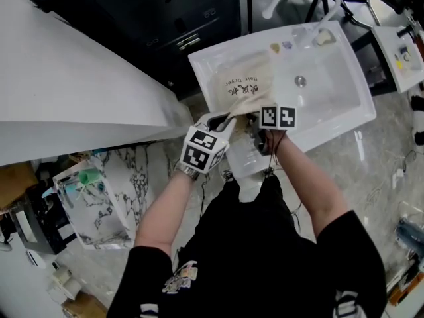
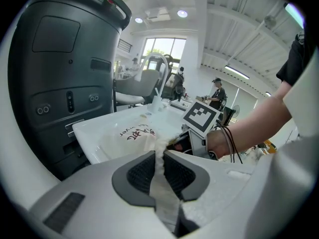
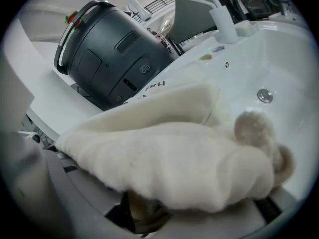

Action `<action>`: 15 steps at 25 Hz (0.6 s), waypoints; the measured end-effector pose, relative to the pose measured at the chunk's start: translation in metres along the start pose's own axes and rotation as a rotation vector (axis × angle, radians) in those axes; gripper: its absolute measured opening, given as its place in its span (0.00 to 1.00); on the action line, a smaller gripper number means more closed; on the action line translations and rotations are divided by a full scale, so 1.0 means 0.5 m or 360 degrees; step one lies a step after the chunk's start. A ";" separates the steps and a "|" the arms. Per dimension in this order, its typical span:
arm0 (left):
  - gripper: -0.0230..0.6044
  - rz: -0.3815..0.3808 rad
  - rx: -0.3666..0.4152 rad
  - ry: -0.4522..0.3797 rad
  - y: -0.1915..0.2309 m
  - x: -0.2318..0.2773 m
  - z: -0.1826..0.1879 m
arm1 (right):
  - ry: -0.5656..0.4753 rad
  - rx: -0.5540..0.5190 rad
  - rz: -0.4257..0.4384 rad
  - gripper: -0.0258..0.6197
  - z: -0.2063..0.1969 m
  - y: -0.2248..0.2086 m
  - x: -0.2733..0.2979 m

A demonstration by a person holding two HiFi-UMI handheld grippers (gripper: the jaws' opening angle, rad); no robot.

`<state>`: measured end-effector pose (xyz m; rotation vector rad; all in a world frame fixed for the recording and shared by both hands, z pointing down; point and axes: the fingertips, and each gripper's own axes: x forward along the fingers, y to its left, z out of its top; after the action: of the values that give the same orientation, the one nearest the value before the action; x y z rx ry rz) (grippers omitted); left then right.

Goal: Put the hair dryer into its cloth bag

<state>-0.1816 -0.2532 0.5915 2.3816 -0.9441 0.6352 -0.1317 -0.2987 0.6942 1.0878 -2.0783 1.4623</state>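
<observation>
Your left gripper (image 2: 159, 158) has its jaws closed together on a fold of the cloth bag (image 1: 244, 85). The pale cloth runs as a thin strip between the two dark pads and comes out ahead of the tips. Beyond these tips the rest of the bag lies flat in the white sink (image 1: 344, 105), with its printed side up.

Just to the right of your left gripper is your right gripper (image 1: 255, 121), so near that the two almost touch at the mouth of the bag. The gathered edge of the bag is draped over the top of the right jaws and covers most of them. Under the cloth, low between these jaws, you can see a dark brownish thing, which seems to be the hair dryer (image 3: 142, 210). The jaws stand partly apart and appear to be clamped on it. How much of it is already inside the bag I cannot tell, because the cloth hides it.

Ahead of the right jaws and a little to their right, a small fluffy ball (image 3: 251, 126) sits at the edge of the cloth. Further ahead is the drain (image 3: 264, 95) in the sink floor. Ahead and to the left of both grippers stands a dark grey machine (image 3: 109, 59), just beside the sink.
</observation>
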 end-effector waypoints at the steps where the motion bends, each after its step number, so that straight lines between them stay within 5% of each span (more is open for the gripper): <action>1: 0.11 -0.0008 -0.0002 0.0002 0.000 0.001 -0.001 | -0.0006 0.0009 -0.0008 0.41 0.003 -0.003 0.005; 15: 0.11 -0.0017 -0.0075 0.0027 0.008 0.018 -0.028 | 0.0060 -0.0217 -0.0135 0.42 0.002 -0.025 0.049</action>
<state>-0.1820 -0.2519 0.6085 2.3347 -0.9285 0.6209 -0.1374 -0.3111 0.7183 1.0735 -2.0470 1.2717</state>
